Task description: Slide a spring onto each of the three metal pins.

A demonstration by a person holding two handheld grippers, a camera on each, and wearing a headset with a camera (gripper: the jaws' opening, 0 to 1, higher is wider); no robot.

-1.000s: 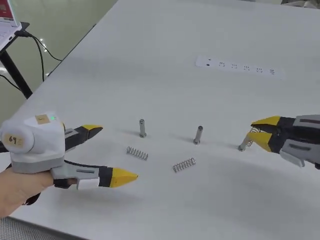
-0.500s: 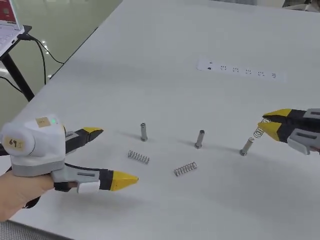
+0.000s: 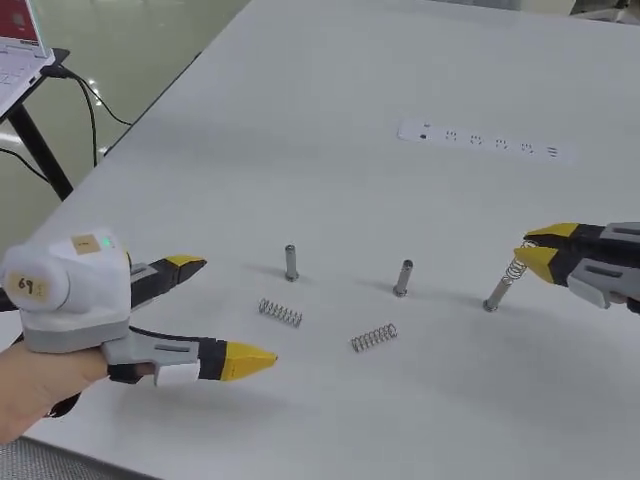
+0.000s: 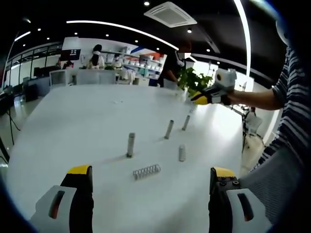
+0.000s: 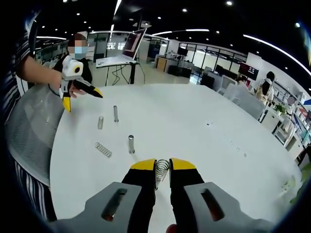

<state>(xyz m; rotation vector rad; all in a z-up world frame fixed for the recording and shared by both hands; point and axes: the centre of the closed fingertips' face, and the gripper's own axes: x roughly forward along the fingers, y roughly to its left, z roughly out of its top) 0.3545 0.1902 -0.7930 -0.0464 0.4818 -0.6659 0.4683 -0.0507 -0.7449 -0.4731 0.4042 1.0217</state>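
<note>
Three metal pins stand in a row on the white table: the left pin (image 3: 291,262), the middle pin (image 3: 403,277) and the right pin (image 3: 495,292), which leans. My right gripper (image 3: 538,246) is shut on a small spring (image 3: 516,268), whose lower end meets the leaning pin's top. That spring (image 5: 162,171) sits between the yellow tips of the right gripper (image 5: 163,166). Two loose springs (image 3: 280,312) (image 3: 373,338) lie in front of the pins. My left gripper (image 3: 224,308) is open near the table's front left, with a loose spring (image 4: 146,171) just ahead of it.
A white power strip (image 3: 485,142) lies farther back on the table. A laptop (image 3: 14,40) on a stand with dangling cables is off the table's left edge. The table (image 3: 330,120) has bare room behind the pins.
My right gripper has drawn back to the right and a little up with the spring, from beside the right pin's base to its top. The left gripper has stayed put.
</note>
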